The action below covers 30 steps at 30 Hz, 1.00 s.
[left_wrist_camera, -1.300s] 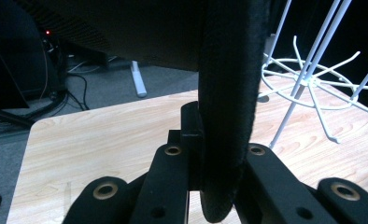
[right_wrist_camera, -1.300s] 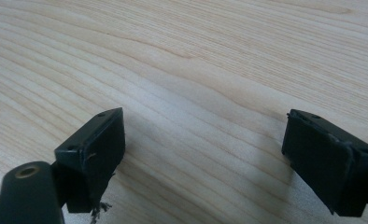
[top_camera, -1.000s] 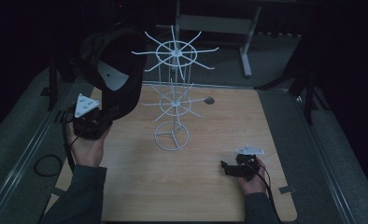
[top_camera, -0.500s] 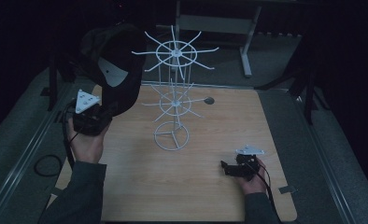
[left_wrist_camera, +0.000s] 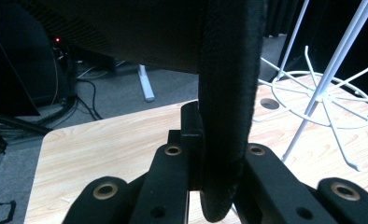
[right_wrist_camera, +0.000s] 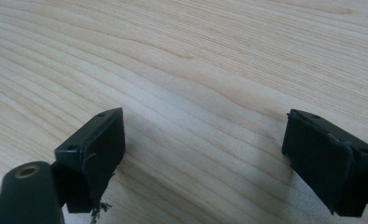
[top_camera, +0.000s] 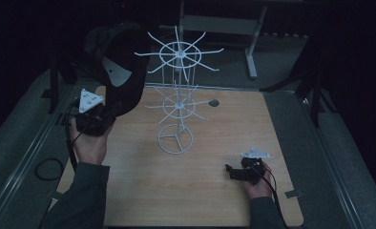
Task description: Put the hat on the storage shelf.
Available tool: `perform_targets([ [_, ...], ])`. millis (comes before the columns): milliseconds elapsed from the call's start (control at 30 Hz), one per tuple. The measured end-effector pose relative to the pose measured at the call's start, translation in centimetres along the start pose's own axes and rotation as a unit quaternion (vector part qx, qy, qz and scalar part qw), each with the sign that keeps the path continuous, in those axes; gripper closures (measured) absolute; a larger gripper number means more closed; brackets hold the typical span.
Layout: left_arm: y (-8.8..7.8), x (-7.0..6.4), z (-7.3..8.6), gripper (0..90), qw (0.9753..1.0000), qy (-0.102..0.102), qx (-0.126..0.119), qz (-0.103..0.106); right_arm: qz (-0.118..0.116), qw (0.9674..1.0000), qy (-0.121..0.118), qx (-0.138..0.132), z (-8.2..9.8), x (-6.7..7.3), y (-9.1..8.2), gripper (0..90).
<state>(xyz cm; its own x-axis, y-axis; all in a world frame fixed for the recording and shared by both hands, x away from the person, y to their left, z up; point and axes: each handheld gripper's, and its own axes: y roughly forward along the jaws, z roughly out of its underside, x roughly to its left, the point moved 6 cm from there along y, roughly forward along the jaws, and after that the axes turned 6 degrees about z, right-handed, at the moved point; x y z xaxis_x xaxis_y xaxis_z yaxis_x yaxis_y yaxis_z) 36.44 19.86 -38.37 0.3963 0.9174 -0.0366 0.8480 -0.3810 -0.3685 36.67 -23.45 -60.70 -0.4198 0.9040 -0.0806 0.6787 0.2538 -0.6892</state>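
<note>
**One cap up, one gripper idle**

Two grippers are at work over the wooden table [top_camera: 129,191], and only one has anything in it. The left gripper [top_camera: 98,117], held up at the table's left edge, has its jaws clamped on the rim of a black cap [top_camera: 121,71]. The cap rises above the gripper and hangs in the air, up and to the left of the white wire rack [top_camera: 176,100], near the rack's top ring of prongs but apart from it. A pale patch shows on the side of the cap that faces the high camera. In the left gripper view the thick black edge of the cap [left_wrist_camera: 229,107] runs straight down between the two jaws, which press on it from both sides; the rack [left_wrist_camera: 327,79] stands just to the right.

The rack stands upright near the middle of the table on a round base, with two tiers of prongs, all bare.

The right gripper [top_camera: 241,171] lies low at the near right of the table, well apart from the rack. Its jaws stand wide apart with only bare wood [right_wrist_camera: 205,93] between them.
</note>
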Motion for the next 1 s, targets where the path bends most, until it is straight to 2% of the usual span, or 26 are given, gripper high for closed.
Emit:
perform_targets([
  [467, 0.20, -0.09, -0.36, 86.5, 1.0000, 0.006, -0.002, -0.001, 0.000, 1.0000, 0.000, 0.000, 0.00, 0.01, 0.00, 13.0],
  [1000, 0.61, -0.66, -0.56, 86.5, 0.9997, 0.023, 0.001, 0.000, 0.000, 1.0000, 0.000, 0.000, 0.00, 0.01, 0.00, 13.0],
])
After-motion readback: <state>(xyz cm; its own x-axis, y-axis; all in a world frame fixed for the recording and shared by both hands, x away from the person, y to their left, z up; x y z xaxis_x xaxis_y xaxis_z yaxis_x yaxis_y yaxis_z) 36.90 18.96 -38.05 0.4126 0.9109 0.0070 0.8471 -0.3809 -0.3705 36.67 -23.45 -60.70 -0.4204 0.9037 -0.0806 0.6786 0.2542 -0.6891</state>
